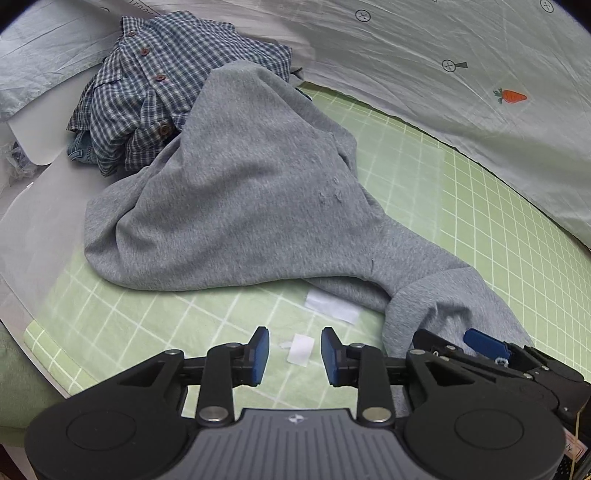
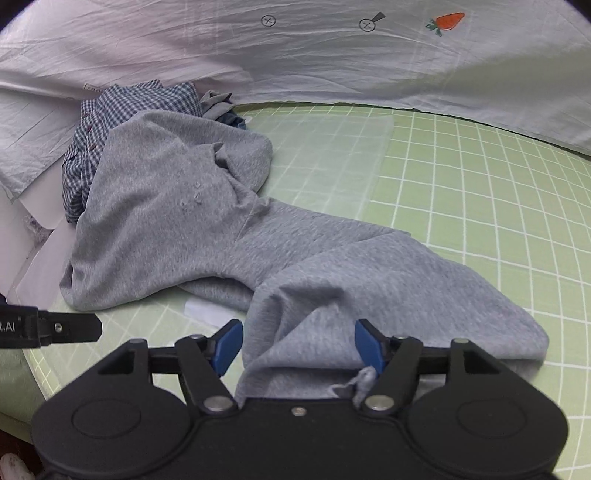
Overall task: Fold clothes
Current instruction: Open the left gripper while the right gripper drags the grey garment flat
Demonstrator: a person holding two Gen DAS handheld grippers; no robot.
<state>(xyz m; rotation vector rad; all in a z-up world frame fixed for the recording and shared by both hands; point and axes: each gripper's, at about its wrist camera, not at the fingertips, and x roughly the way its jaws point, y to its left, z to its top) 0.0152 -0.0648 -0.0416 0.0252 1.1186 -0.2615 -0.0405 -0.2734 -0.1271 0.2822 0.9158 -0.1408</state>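
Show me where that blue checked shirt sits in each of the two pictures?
Left wrist view: the checked shirt fills the upper left, partly under the grey garment.
Right wrist view: it peeks out at left of centre, behind the grey garment.
Shared landmark: the orange carrot print on the pale sheet.

Sweatshirt (image 1: 236,192) lies on mat (image 1: 461,206), its far end overlapping checked shirt (image 1: 147,85).

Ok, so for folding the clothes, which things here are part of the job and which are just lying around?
Part of the job:
- grey knit sweatshirt, sprawled unfolded
- blue-and-white checked button shirt, crumpled behind it
- blue denim piece under the shirt
- left gripper, open
- right gripper, open around grey cloth

Just lying about:
- green grid-patterned sheet
- white carrot-print cloth
- small white paper scraps
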